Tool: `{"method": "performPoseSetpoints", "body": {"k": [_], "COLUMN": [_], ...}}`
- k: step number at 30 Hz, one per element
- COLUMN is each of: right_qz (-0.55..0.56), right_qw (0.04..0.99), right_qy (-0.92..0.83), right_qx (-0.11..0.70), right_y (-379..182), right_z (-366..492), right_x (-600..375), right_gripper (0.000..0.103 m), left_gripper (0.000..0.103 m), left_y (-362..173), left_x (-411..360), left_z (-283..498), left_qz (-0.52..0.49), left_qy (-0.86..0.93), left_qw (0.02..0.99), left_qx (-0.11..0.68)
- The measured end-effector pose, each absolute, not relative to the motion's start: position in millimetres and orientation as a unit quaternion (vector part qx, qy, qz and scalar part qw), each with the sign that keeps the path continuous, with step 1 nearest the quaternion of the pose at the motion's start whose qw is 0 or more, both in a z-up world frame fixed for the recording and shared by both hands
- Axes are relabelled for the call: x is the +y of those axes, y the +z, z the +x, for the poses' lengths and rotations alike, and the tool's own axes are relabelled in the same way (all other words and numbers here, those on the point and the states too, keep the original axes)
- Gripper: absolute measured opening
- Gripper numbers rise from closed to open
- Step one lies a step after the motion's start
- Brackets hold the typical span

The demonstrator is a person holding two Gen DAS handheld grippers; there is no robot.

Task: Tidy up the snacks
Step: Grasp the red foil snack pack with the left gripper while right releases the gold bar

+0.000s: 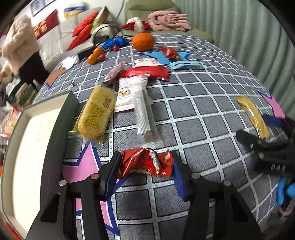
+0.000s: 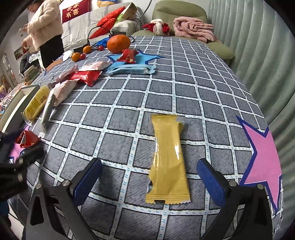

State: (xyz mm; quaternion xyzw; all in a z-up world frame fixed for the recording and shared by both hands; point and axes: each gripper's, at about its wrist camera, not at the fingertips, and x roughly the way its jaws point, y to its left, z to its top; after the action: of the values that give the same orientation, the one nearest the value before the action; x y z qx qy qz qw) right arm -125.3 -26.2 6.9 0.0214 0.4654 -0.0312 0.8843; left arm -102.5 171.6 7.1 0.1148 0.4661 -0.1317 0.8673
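**Two grippers, two snacks, one box on the left**

The left gripper [image 1: 145, 162] is clenched on a small red snack packet [image 1: 145, 163]; both blue pads press its crumpled sides, and the packet is just above the checked cloth of the desk [image 1: 202, 103]. Directly to the left of this gripper stands the open box [image 1: 36, 140], with a dark wall and a pale inside. I think the packet should go there, so the coming move is a short one to the left, over the wall.

The right gripper [image 2: 149, 177] is released, its jaws wide apart. The yellow bar packet [image 2: 167, 158] lies flat on the desk between them, not touched by either pad. Its long axis runs almost straight away from the gripper, so the jaws stand on its two long sides and only need to close. This packet is well apart from the box, and the right hand is clearly the nearer one.

Beside the box lies a yellow cake in clear wrap [image 1: 95, 114] with large Chinese characters printed on it; I cannot read them with certainty. Next to it are a long clear-wrapped stick [image 1: 143, 114] and a white pouch [image 1: 127, 92] with small print, too small to read. On a red cushion [image 2: 75, 9] behind, the characters "有喜" are visible.
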Motion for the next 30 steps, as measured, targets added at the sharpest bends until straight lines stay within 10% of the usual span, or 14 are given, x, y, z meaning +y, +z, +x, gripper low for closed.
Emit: {"method": "performPoseSetpoints", "body": {"k": [30], "right_qz": [0.022], "right_qw": [0.886], "right_qy": [-0.029], "right_qx": [0.462], "right_y": [5.9], "right_z": [-128.8], "right_x": [-28.4], "right_gripper": [0.103], "left_gripper": [0.068], "left_y": [1.6], "left_x": [173.3], "left_z": [-98.6], "left_qz": [0.069], "left_qy": [-0.113], "left_qw": [0.874], "left_qx": [0.468]}}
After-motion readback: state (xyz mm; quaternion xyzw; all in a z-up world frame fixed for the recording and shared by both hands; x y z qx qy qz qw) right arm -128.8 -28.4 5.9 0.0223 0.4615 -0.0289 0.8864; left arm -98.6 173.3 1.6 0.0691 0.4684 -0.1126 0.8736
